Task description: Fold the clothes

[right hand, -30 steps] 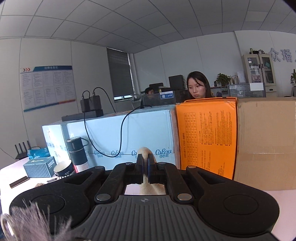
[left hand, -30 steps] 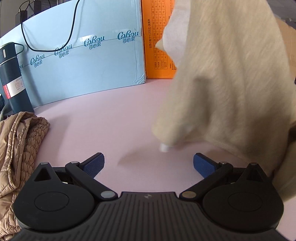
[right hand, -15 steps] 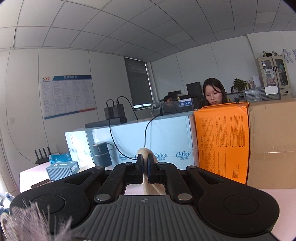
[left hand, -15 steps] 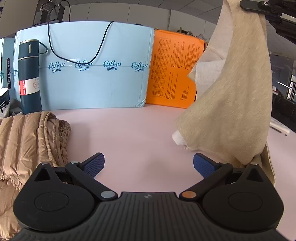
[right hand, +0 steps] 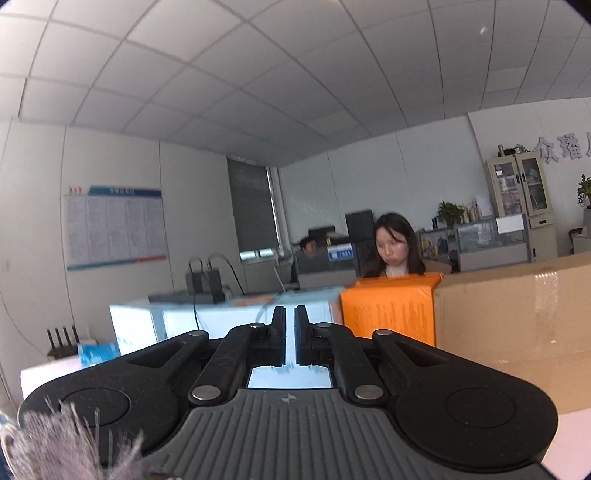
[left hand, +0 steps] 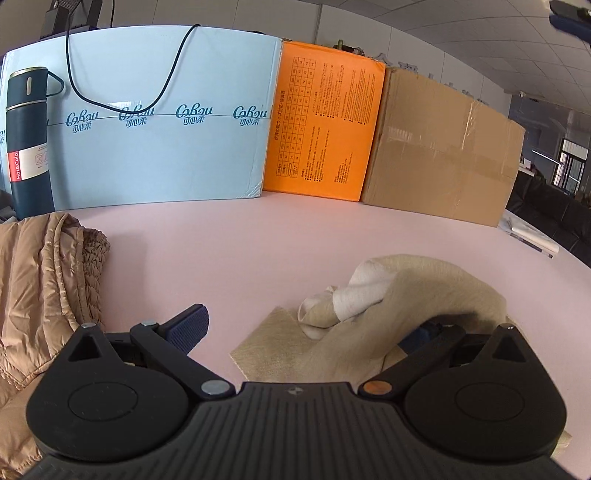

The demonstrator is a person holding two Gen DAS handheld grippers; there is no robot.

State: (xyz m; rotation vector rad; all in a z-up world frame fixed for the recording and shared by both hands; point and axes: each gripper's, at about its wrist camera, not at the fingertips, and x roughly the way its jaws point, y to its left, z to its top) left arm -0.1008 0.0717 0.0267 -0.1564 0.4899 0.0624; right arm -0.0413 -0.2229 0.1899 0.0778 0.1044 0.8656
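A beige knit garment [left hand: 413,295] lies crumpled on the pink table [left hand: 258,236], draped over the right finger of my left gripper [left hand: 306,326]. The left gripper is open, its left blue pad [left hand: 190,325] bare on the table and its right pad mostly hidden under the cloth. A tan quilted jacket [left hand: 40,280] lies at the left. My right gripper [right hand: 290,332] is raised high, pointing at the room, its jaws nearly together with a thin gap and nothing between them. Its tip shows at the top right of the left wrist view [left hand: 570,16].
A light blue box [left hand: 147,122], an orange box [left hand: 325,129] and a brown carton [left hand: 443,155] line the table's far side. A dark blue flask [left hand: 27,140] stands at the far left. A black cable [left hand: 122,103] hangs over the blue box.
The right gripper let go of the beige garment, which dropped from hanging in the air to a heap on the table over my left gripper's right finger. The right gripper tilted upward.
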